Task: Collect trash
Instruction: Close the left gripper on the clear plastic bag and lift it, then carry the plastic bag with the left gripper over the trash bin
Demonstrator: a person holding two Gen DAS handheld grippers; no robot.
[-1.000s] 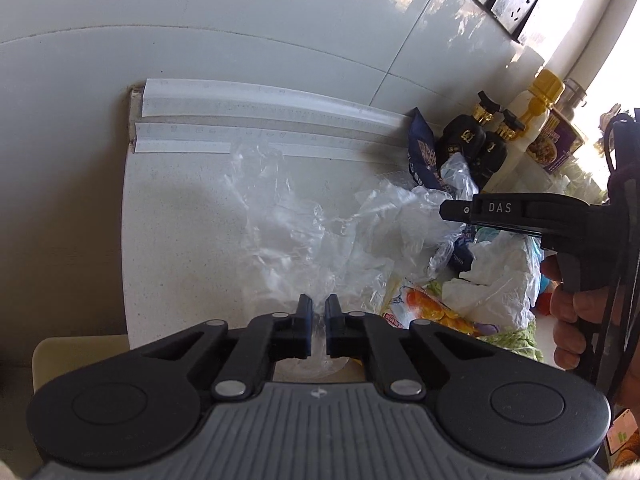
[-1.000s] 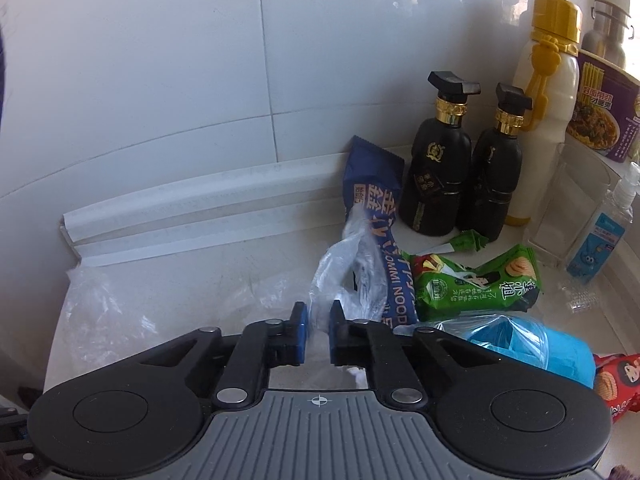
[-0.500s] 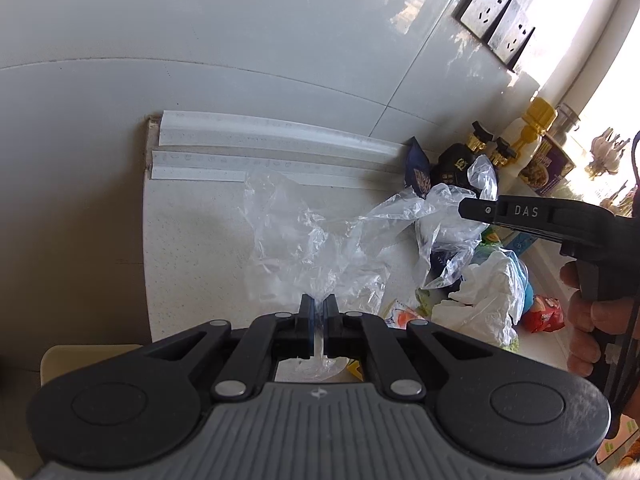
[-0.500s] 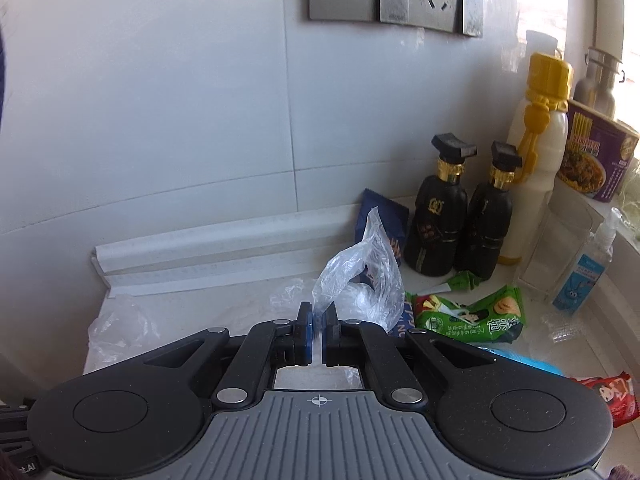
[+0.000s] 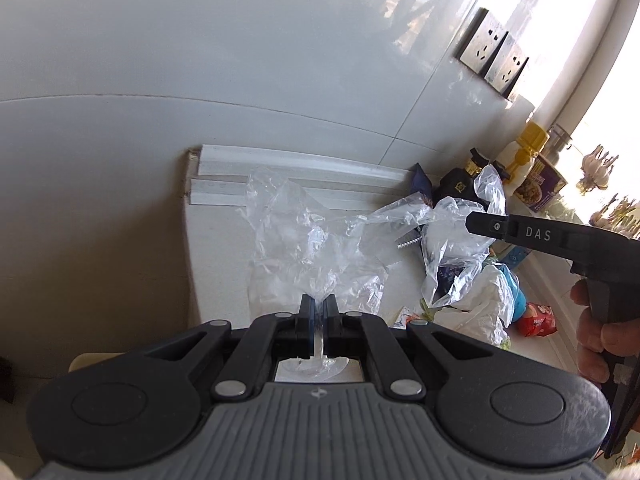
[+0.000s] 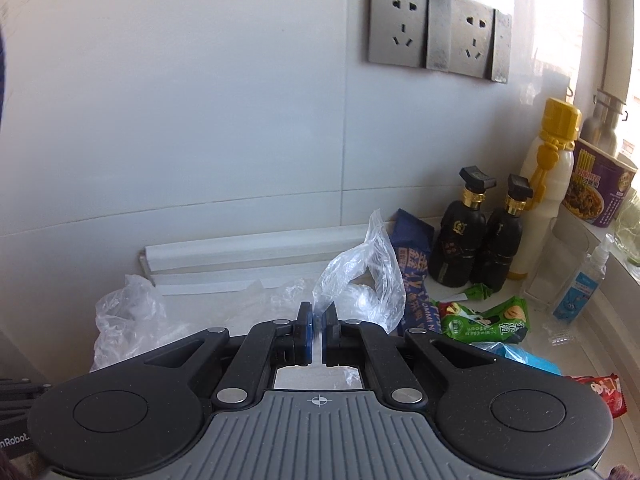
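On the counter [image 6: 224, 312] we see a plastic bag [image 5: 304, 248] spread between the two grippers. Behind it, a strip [image 6: 248, 248] lies along the wall. To the right of the bag two bottles [image 6: 480, 232] stand side by side, with snack wrappers [image 6: 484, 320] in front of them. Two sockets [image 6: 436, 32] are on the wall above.

Two dark bottles [image 6: 460, 236], one yellow-capped bottle [image 6: 540, 200], two wall sockets [image 6: 400, 28], one spray bottle [image 6: 580, 284].

"DAS": right tool [image 5: 536, 234] | "OMMI N": blue packet [image 6: 414, 276] | "nRobot": black block [image 6: 14, 440]
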